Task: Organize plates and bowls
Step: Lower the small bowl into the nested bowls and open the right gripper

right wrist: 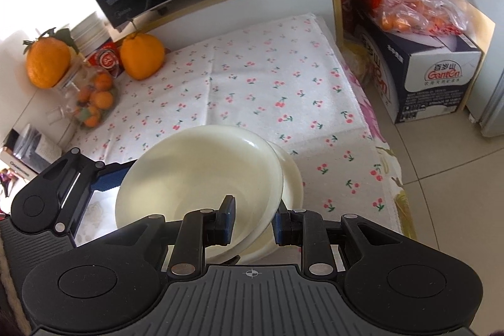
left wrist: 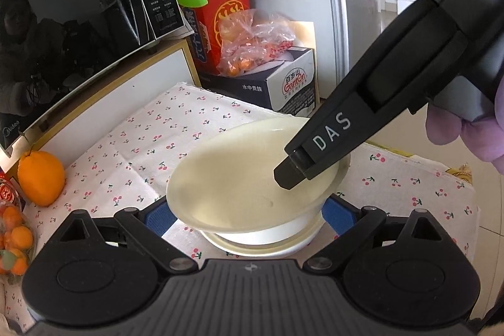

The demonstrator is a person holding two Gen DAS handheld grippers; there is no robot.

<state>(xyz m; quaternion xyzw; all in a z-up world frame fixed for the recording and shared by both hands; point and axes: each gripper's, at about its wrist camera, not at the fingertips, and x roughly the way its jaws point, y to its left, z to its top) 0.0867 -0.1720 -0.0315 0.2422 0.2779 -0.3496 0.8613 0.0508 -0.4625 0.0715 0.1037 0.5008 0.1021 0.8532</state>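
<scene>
A cream bowl (right wrist: 195, 175) is tilted and held by its near rim in my right gripper (right wrist: 252, 221), one finger inside and one outside. It sits over a second cream bowl (right wrist: 291, 178) below it on the cherry-print cloth (right wrist: 252, 84). In the left wrist view the tilted bowl (left wrist: 239, 178) lies over the lower white bowl (left wrist: 261, 241). The right gripper's finger (left wrist: 289, 172) reaches into it from the upper right. My left gripper (left wrist: 249, 218) is open, its blue pads (left wrist: 159, 218) either side of the bowls.
A black microwave (left wrist: 72, 30) stands on a shelf at the back left. Large oranges (right wrist: 141, 55) and a bag of small oranges (right wrist: 94, 103) sit at the left. A red carton (left wrist: 220, 5) and a water box (right wrist: 434, 77) with bagged fruit stand beyond the table.
</scene>
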